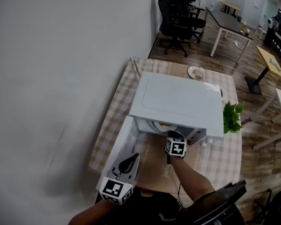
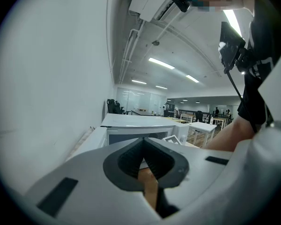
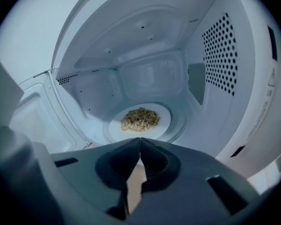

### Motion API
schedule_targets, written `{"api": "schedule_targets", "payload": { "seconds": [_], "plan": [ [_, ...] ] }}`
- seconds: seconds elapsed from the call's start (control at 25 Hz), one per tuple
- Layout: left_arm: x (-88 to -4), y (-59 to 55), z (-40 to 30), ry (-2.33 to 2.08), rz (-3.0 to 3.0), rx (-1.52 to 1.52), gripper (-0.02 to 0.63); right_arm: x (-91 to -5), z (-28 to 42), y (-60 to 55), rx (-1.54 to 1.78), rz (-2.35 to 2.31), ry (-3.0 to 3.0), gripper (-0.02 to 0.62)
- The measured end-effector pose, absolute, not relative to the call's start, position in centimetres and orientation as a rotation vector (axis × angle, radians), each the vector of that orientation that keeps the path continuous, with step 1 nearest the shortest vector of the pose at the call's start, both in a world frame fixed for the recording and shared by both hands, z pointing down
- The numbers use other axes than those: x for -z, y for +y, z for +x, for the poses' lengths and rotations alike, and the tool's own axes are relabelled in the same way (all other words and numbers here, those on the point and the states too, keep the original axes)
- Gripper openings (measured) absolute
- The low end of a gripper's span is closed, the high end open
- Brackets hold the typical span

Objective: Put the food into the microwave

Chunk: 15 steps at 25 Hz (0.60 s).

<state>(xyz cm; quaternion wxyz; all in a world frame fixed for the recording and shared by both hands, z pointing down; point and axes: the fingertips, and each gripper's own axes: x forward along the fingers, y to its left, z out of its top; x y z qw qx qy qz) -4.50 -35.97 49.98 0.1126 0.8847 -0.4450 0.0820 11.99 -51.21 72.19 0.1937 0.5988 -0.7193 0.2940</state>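
Food (image 3: 139, 119) sits plated mid-floor inside the microwave (image 1: 178, 100), right gripper (image 3: 140, 153) and left gripper (image 2: 142, 159) both pinched together empty, so closing the door (image 1: 123, 139) seems next.

Grey right claw (image 3: 140, 142), black-white marker cube (image 1: 176, 147)

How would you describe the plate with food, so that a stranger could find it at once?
Find the white microwave on the checked table, its door open. Inside, on the cavity floor, lies a white plate with a heap of brownish food. The other plate stands on the table behind the microwave; this one alone is inside.
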Motion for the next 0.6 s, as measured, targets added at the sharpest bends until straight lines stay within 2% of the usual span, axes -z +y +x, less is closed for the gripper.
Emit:
{"api": "schedule_targets", "payload": {
  "seconds": [0.6],
  "plan": [
    [-48.1,-34.5,-4.6,-1.285,2.629,-0.158,0.008,-68.9,11.0,-49.3,-0.733,1.619,-2.137,0.011]
  ]
}}
